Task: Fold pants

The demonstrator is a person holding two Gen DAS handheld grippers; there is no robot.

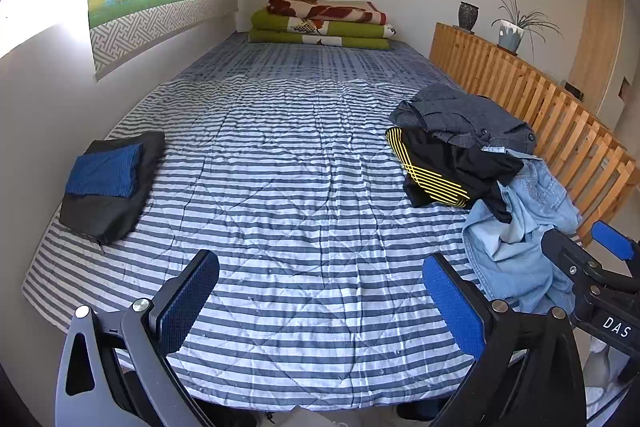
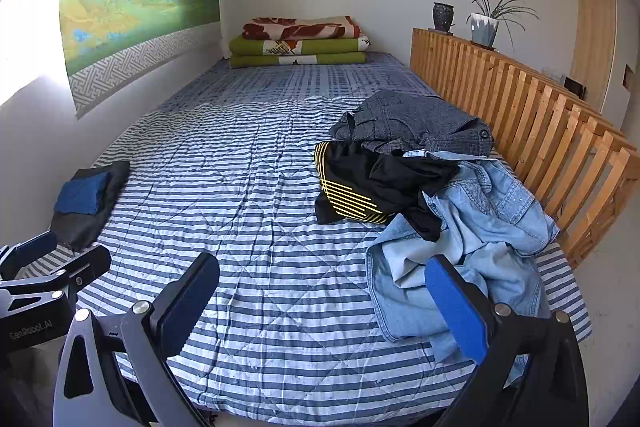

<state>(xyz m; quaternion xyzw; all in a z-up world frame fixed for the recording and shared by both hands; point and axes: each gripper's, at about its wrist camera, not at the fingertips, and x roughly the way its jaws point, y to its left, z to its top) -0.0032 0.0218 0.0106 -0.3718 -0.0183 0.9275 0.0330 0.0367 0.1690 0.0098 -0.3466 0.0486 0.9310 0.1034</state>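
a home bedroom: ahead lies a bed under a blue-and-white striped quilt, folded green blankets at its far end, slatted wooden rail rightward.

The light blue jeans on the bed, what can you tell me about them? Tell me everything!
The light blue jeans are pale, washed denim, with seams and what looks like a pocket showing. They are not folded: they lie crumpled in a loose heap on the striped quilt, near the bed's front corner beside the wooden slat rail. A black garment with yellow stripes drapes over their far edge. Neither claw touches them; the right claw hangs open in front of them.
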